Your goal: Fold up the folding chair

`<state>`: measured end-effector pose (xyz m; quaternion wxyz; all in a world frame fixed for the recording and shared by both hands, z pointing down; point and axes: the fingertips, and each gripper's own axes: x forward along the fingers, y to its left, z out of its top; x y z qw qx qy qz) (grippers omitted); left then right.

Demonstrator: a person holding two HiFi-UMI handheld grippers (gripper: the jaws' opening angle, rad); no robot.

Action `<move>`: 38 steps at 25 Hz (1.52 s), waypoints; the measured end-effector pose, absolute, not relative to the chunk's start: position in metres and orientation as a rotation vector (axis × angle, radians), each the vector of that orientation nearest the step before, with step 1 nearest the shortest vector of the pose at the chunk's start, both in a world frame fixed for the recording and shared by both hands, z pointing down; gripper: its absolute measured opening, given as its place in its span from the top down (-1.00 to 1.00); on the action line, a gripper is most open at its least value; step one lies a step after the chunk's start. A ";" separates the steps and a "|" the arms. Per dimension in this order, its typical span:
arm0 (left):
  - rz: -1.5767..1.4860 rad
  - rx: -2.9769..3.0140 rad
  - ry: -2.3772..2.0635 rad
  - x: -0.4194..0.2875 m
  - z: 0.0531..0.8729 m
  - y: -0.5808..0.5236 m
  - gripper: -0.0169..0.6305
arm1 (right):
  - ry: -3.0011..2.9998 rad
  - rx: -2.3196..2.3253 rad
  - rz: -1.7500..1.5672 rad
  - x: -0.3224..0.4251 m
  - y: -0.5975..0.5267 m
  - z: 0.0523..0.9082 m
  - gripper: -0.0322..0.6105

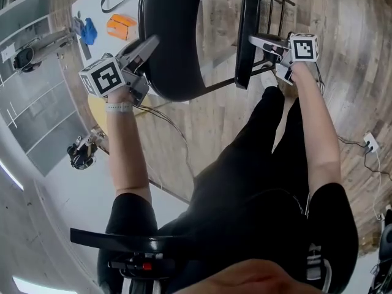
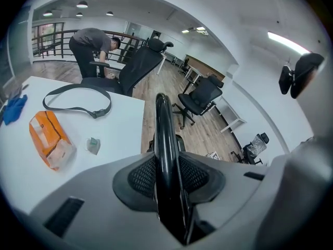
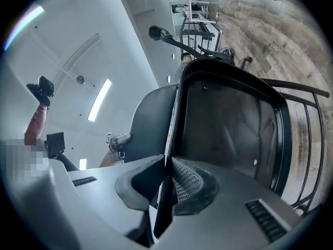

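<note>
White table [image 1: 101,5], orange pack [image 1: 121,26] beside folding chair [image 1: 174,35] — left tongs [image 1: 150,43], right tongs [image 1: 255,40] clamp it

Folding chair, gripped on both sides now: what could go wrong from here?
The left tongs pinch only the thin rim of the folding chair, and the right tongs only a slim panel edge; either could slip as it closes. The cable trailing below it could snag the frame. The white table stands close on the left, so the chair might knock it.
</note>
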<state>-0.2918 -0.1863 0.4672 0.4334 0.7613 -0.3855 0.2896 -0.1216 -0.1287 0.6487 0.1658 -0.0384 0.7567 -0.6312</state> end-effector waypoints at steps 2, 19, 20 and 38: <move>0.708 1.901 -0.969 -0.297 0.466 -0.189 0.62 | 2.141 -0.112 -1.819 -0.140 -0.134 0.646 0.75; 0.665 1.927 -1.034 -0.311 0.469 -0.197 0.63 | 2.295 -0.263 -1.890 -0.235 -0.161 0.665 0.74; 0.664 1.928 -1.038 -0.311 0.468 -0.197 0.63 | 2.293 -0.260 -1.894 -0.235 -0.161 0.664 0.74; 0.676 2.189 -1.504 -0.334 0.384 -0.199 0.35 | 2.422 -0.618 -1.681 -0.146 -0.169 0.635 0.26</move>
